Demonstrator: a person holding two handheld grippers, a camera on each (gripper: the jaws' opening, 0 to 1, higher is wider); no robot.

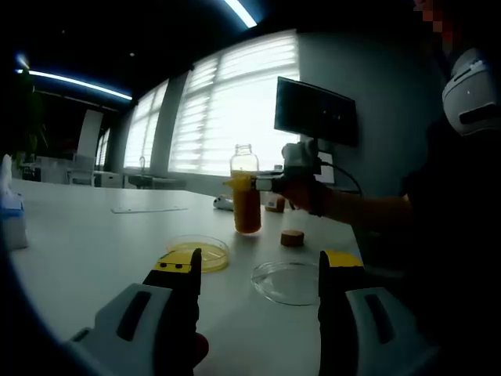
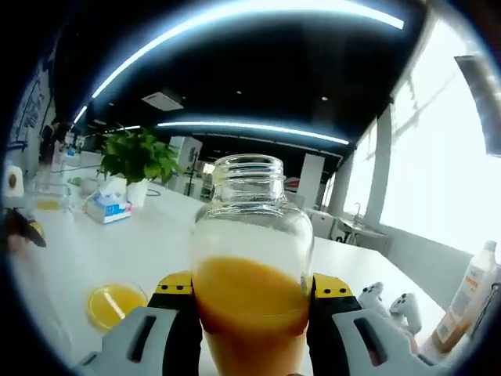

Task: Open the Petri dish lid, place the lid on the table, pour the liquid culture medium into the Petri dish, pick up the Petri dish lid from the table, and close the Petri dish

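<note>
Two dishes sit mid-frame in the left gripper view: the Petri dish already yellow with medium, its lid lying just right of it, and the left gripper gaping, holding nothing, so grabbing that lid looks next. Over in the right gripper view, the right gripper is clamped on the uncapped bottle at centre, held upright, with lots of bare table to set it down.

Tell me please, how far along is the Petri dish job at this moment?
Done: the lid lies on the table, apart from the Petri dish, which already holds yellow medium.
In hand: the right gripper clamps the uncapped bottle upright; it is about half full. Its brown cap sits on the table.
Left: pick up the lid and close the dish. The left gripper is open near the lid.
</note>
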